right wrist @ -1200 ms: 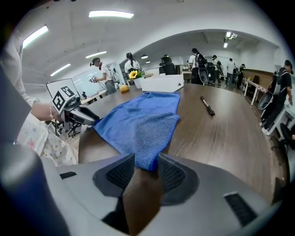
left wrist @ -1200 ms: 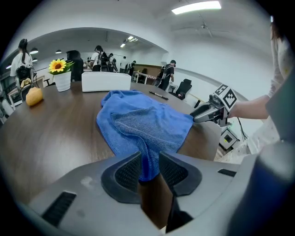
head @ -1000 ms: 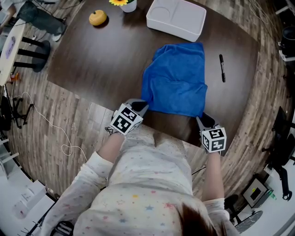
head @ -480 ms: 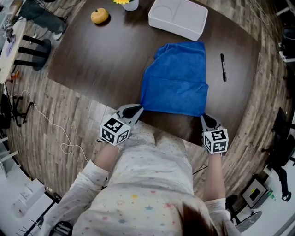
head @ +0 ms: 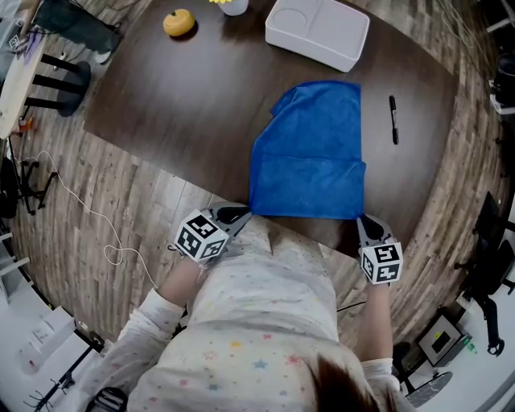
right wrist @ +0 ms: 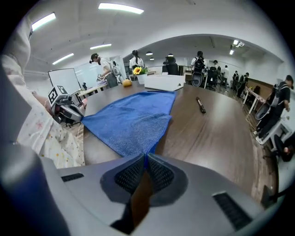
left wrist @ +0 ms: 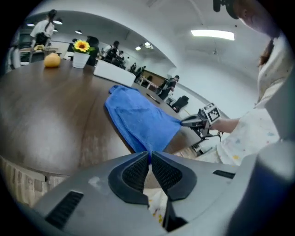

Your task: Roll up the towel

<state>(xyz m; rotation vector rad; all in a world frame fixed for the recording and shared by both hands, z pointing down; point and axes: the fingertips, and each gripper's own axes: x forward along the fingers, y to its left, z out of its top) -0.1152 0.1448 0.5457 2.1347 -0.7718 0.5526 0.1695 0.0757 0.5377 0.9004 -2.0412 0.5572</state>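
**Both near corners pinched, roll not yet begun**

Head view. Shows the blue towel [head: 310,153] spread on the dark table [head: 177,96], with its near edge at the table's 6 o'clock rim and its far end narrowing toward 12. Places the left gripper [head: 241,213] at the towel's 7 o'clock corner and the right gripper [head: 362,224] at its 5 o'clock corner, both just off the rim. Puts a white tray [head: 318,30] at 12, a pen [head: 393,119] at 3 and an orange fruit [head: 179,22] near 11, all apart from the cloth.

Left gripper view. Shows jaws almost together, clamped on only a thin blue tip of the towel [left wrist: 138,117].

Right gripper view. Shows the same: jaws narrow, nipping the very point of the towel [right wrist: 131,117], with cloth fanning away toward 12.

Risks, as judgement only:
- Such slight bites could slip once the edge is lifted and turned over, dropping one corner.
- Pulling harder on one side would skew the roll into a cone.
- Dragging toward 6 could draw the cloth off the rim.
- The crease across the middle and the bunched far end would probably lump the roll unless kept taut.
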